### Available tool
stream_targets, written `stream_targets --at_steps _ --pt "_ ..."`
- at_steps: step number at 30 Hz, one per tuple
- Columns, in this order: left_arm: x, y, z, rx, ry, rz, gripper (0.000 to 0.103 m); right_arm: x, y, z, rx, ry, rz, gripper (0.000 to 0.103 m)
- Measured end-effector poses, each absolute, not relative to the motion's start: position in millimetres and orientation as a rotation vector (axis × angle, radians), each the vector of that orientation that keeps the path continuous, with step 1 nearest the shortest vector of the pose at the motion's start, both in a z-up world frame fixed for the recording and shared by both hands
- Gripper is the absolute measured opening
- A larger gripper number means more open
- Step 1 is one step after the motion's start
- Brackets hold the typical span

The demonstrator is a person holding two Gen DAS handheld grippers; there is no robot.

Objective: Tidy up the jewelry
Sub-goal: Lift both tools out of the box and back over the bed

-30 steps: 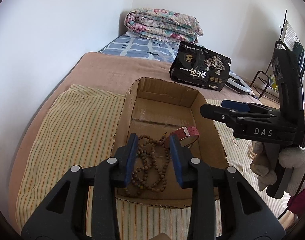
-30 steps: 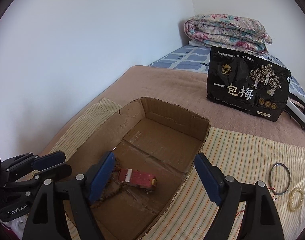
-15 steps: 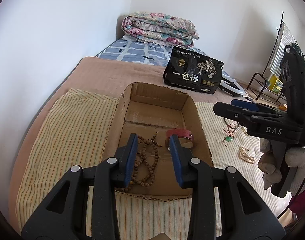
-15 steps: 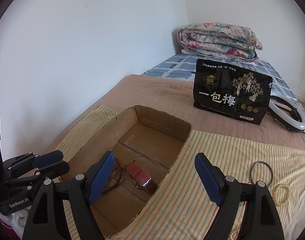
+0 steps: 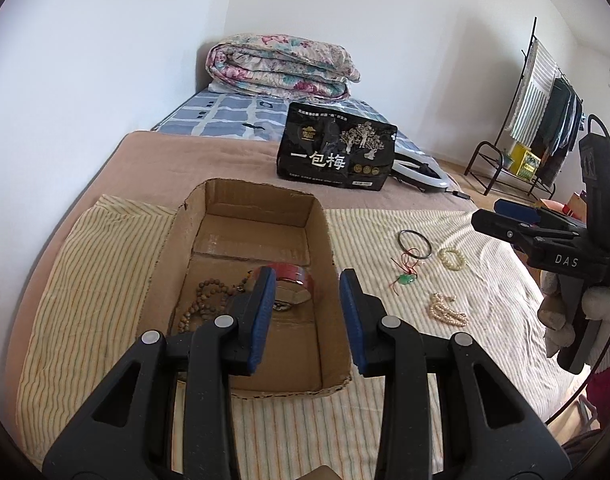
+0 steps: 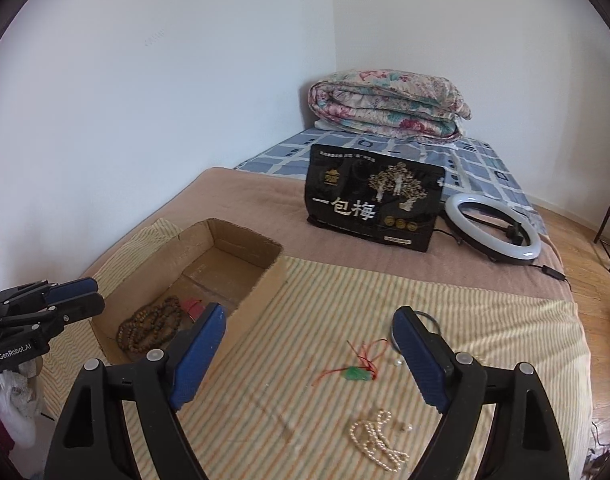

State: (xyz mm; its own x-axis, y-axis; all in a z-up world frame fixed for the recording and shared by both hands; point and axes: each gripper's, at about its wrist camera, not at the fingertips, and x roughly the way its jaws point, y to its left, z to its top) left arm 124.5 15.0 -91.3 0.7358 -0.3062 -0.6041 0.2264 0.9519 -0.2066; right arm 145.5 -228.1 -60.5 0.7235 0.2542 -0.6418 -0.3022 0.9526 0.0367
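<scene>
An open cardboard box (image 5: 325,240) (image 6: 265,280) on a striped cloth holds brown wooden beads (image 5: 203,300) (image 6: 151,330) and a red-strap watch (image 5: 291,276) (image 6: 191,306). On the cloth to its right lie a dark bangle (image 5: 415,244), a green pendant on red cord (image 5: 405,278) (image 6: 359,372), a pale bead bracelet (image 5: 452,258) and a pearl strand (image 5: 445,312) (image 6: 379,444). My left gripper (image 5: 307,316) is open and empty above the box's near end. My right gripper (image 6: 309,354) is open and empty above the cloth, over the pendant.
A black snack bag (image 5: 337,152) (image 6: 375,200) stands behind the box. A white ring light (image 6: 493,230) lies to its right. A folded floral quilt (image 5: 281,66) is at the bed's head. A clothes rack (image 5: 545,120) stands at far right. The wall runs along the left.
Both grippers have pulled back from the box and swung right. The right gripper moved from over the box to over the loose jewelry on the cloth. The watch and beads stay in the box.
</scene>
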Motion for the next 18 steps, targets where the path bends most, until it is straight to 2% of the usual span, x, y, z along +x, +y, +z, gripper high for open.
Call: stream_targets --at_steps 18 --pt "124.6 -87.7 -101.8 -0.061 0.746 -0.467 0.033 119.1 -352.4 -77.4 -0.026 0.721 0.109 0.087"
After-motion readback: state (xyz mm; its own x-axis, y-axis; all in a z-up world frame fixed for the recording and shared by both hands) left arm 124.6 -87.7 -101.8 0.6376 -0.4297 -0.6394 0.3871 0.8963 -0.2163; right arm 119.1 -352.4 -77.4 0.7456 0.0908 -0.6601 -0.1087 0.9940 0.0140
